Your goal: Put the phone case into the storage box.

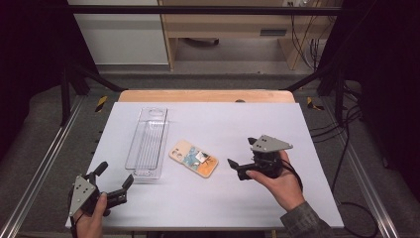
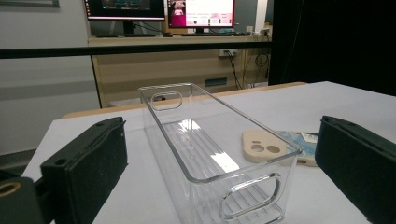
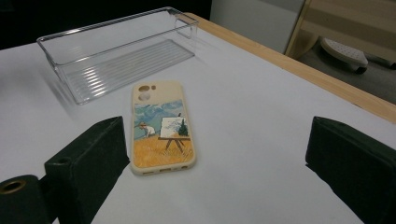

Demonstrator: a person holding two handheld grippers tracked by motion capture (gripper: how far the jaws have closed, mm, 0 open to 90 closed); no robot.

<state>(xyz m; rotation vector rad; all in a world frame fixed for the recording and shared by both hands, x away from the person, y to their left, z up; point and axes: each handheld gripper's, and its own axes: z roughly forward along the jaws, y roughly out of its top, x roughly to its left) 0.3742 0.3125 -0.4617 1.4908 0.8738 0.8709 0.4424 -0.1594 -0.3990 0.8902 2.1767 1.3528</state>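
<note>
Worked at a white table (image 1: 277, 198) with a wooden far edge, inside a dark-curtained frame, shelving behind. From the high view: saw a clear tray (image 1: 147, 143) lying lengthwise at left of centre, and a phone case (image 1: 193, 158) flat just to its right, apart from it, picture side up. Held the left gripper (image 1: 113, 175) near the tray's near end, jaws apart, nothing between them. Held the right gripper (image 1: 242, 154) just right of the case, jaws likewise apart and empty, aimed at it, probably to pick it up. Bare tabletop on all sides, plenty of room to the right and front.

From the left gripper view: looked straight down the tray (image 2: 219, 163), its handle cut-out nearest, likely lined up to steady it; case (image 2: 266, 148) just beyond the right wall.

From the right gripper view: found the case (image 3: 161, 128) between the spread jaws but nearer the left one, short edge closest, tray (image 3: 116, 51) empty behind, wooden table edge well off to the right.
</note>
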